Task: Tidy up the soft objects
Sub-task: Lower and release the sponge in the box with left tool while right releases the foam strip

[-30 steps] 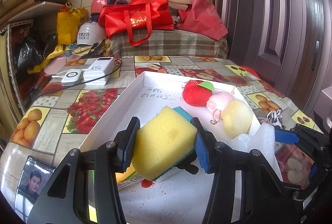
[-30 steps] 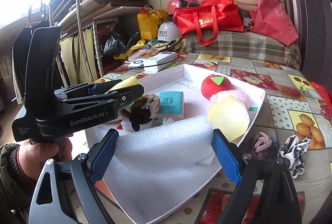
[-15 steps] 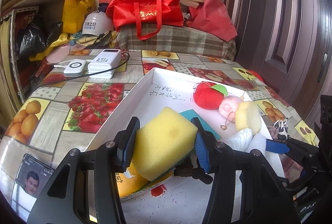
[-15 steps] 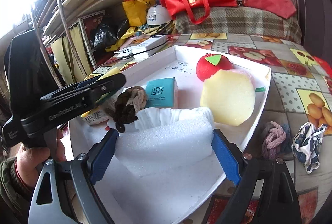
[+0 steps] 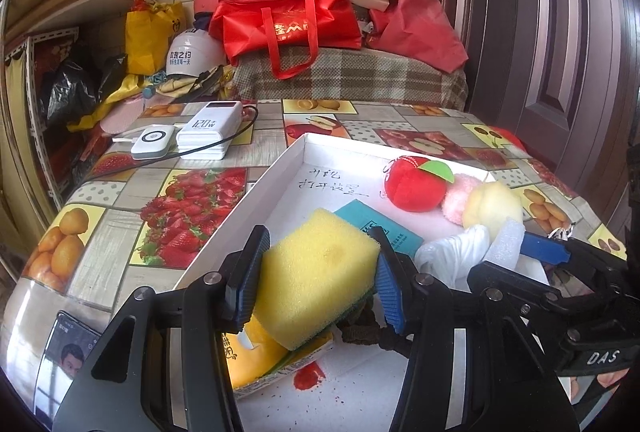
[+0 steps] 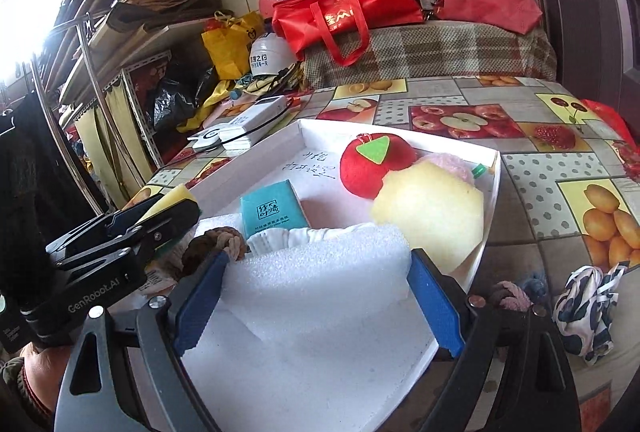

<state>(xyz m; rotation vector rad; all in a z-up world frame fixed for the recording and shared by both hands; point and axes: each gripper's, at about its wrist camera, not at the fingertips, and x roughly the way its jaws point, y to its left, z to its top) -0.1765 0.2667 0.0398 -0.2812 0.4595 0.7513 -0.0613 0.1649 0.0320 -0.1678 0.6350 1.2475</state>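
Holding a yellow sponge (image 5: pixel 316 272) pinched in my left tool (image 5: pixel 316 284) and a white foam block (image 6: pixel 320 276) clamped in my wide-spread right tool (image 6: pixel 316 296), I am keeping both above the white tray's (image 5: pixel 256 200) near end for sorting; the tray floor beneath is hiding.

Cluttered home room: fruit-print tablecloth (image 5: pixel 120 200); behind it, plaid couch (image 5: pixel 352 80) piled with bags (image 5: pixel 288 20), helmets (image 5: pixel 188 52).
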